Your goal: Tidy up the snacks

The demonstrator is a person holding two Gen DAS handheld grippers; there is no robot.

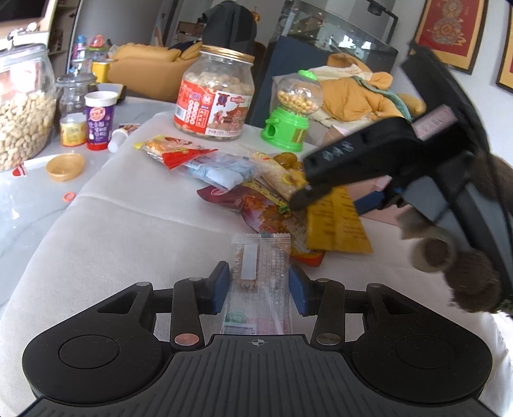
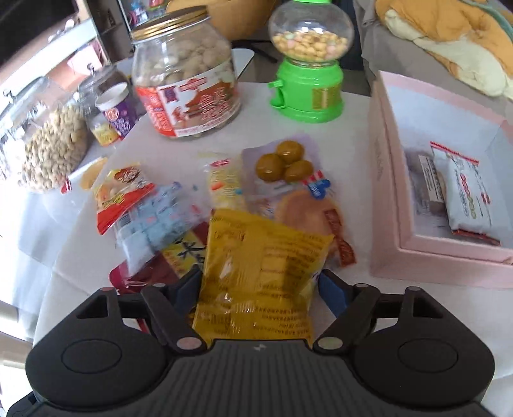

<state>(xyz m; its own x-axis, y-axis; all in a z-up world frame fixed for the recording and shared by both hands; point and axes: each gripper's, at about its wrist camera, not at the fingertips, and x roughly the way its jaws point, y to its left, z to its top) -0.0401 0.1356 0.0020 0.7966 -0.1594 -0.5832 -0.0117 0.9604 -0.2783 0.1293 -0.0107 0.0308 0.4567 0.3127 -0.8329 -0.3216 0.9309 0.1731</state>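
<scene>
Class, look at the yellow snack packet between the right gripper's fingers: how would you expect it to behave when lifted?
The yellow packet looks like thin crinkled film, so it will probably flop and sag. It seems puffy and light. The glossy wrapper may slip between the fingers.

White table (image 1: 112,231) surface noted; yellow padded jacket (image 1: 356,93) lies behind; framed red picture (image 1: 449,29) on wall.

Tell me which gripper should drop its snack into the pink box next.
Right. The right gripper holds the yellow packet, and the pink box sits open just to its right. The left gripper straddles a clear wrapped bar, with the snack pile between it and the box.
</scene>
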